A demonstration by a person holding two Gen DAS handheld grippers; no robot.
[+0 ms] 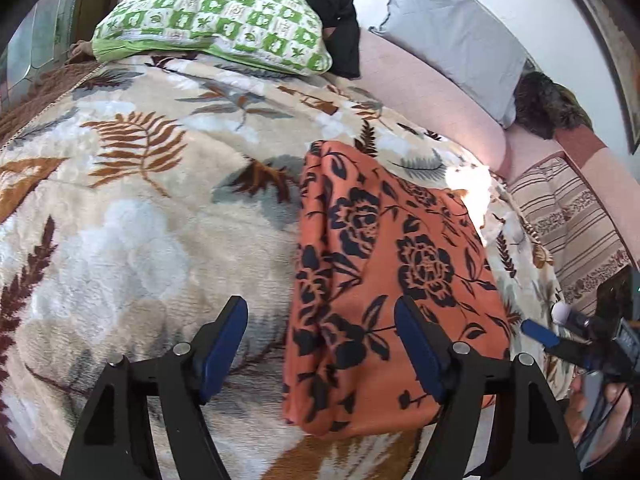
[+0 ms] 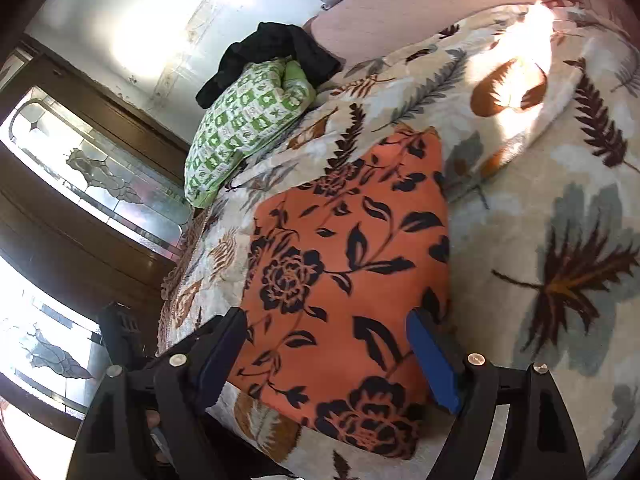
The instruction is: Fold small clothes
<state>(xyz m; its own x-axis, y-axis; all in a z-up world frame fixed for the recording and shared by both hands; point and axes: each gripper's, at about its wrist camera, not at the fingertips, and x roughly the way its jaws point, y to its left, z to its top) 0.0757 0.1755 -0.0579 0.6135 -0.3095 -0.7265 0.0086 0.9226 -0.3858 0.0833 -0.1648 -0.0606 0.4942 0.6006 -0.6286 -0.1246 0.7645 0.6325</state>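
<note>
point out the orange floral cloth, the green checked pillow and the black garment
orange floral cloth (image 2: 344, 280): right wrist view, middle of its top face
green checked pillow (image 1: 216, 28): left wrist view, centre of its patterned top
black garment (image 1: 332, 4): left wrist view, bunched middle behind the pillow

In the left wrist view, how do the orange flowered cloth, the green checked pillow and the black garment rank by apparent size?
1. Orange flowered cloth, though it lies nearest.
2. Green checked pillow.
3. Black garment, partly hidden behind the pillow.

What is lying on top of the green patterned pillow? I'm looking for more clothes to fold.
A crumpled black garment lies over the far end of the green patterned pillow. How much of it hangs behind the pillow is hidden.
</note>
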